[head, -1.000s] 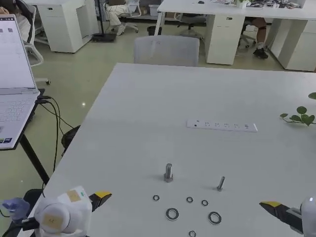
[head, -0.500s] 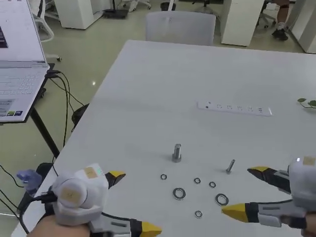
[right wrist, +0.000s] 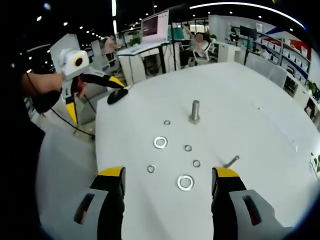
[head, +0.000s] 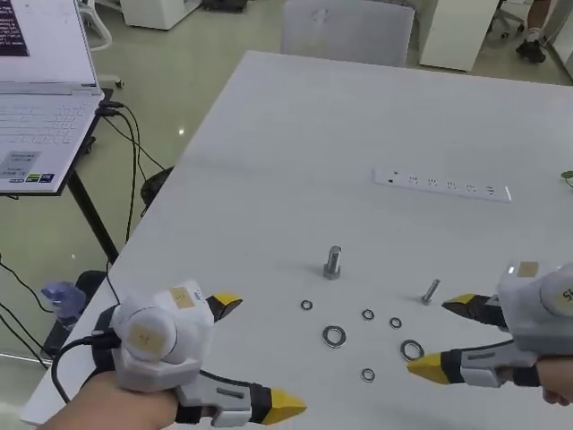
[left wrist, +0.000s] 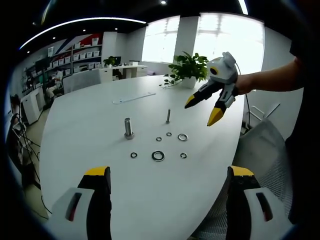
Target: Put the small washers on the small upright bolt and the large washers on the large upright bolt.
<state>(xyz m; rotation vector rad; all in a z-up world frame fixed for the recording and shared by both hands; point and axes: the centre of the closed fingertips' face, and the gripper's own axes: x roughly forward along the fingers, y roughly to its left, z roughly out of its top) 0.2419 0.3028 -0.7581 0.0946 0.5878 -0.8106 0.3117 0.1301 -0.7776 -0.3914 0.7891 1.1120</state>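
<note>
Both grippers hang wide open and empty over a white table, each held in a person's hand. The left gripper is at the table's near left corner and the right gripper at the near right, both with yellow-tipped jaws spread far apart and gripping nothing.

On the tabletop between them a large bolt stands upright, with a small bolt off to its right and well apart from it. All the washers lie flat and loose on the table in front of the bolts. Of the two large washers, one is just in front of the large bolt and the other near the right gripper's jaw tips. The four small washers are scattered around them. A white power strip lies farther back, a laptop sits on a stand off the table's left side, and a grey chair stands at the far end.

From the left gripper view, the large bolt, small bolt, large washers and small washers sit beyond the spread jaws. The right gripper is aloft over the table's far side, with a potted plant behind.

From the right gripper view, the large bolt and small bolt frame the washers. The left gripper hangs past the table's corner.
</note>
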